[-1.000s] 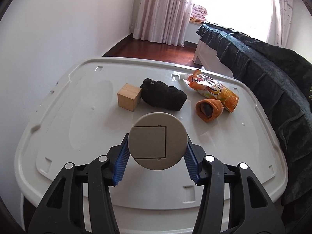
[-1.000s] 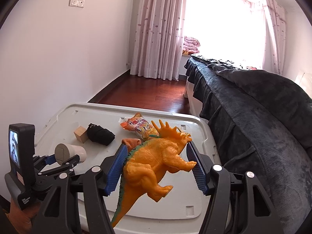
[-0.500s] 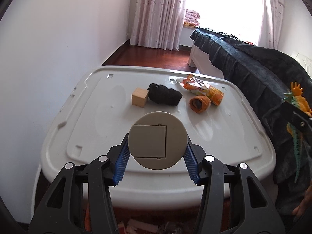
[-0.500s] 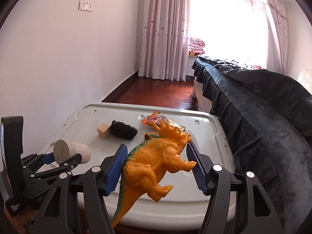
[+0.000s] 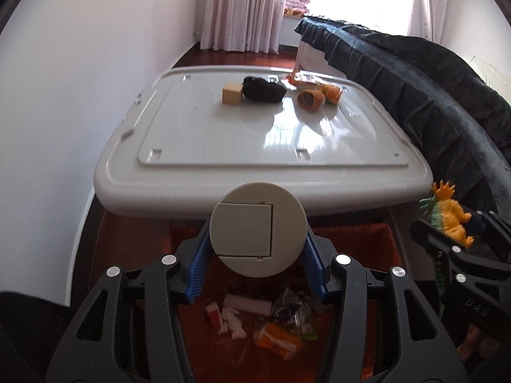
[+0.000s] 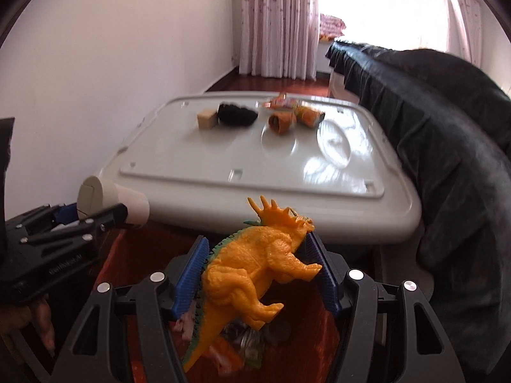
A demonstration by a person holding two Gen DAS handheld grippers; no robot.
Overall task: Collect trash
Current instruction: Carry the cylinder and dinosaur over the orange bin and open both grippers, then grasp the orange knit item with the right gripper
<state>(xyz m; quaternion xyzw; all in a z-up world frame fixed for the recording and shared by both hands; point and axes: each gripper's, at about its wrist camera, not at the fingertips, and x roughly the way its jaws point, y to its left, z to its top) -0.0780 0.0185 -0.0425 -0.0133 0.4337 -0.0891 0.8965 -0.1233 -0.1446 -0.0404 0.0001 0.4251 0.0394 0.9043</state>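
Note:
My left gripper (image 5: pixel 257 260) is shut on a round beige cylinder (image 5: pixel 257 229), which also shows in the right wrist view (image 6: pixel 108 202). My right gripper (image 6: pixel 260 274) is shut on an orange toy dinosaur (image 6: pixel 255 274), seen in the left wrist view (image 5: pixel 448 218) too. Both are held over a red bin (image 5: pixel 351 239) below the table's near edge. Wrappers and other trash (image 5: pixel 271 319) lie in the bin. On the white table (image 5: pixel 223 143) at the far end sit a wooden cube (image 5: pixel 232 93), a black cloth lump (image 5: pixel 263 88), an orange roll (image 5: pixel 309 100) and an orange snack bag (image 5: pixel 314 83).
A dark blanket-covered sofa (image 5: pixel 431 95) runs along the table's right side. A white wall (image 5: pixel 64 95) stands on the left. Curtains and a bright window are at the back. Red wooden floor lies beyond the table.
Both grippers have pulled back from over the table and dropped lower, to above the red bin at its near edge. Each keeps its hold on its object.

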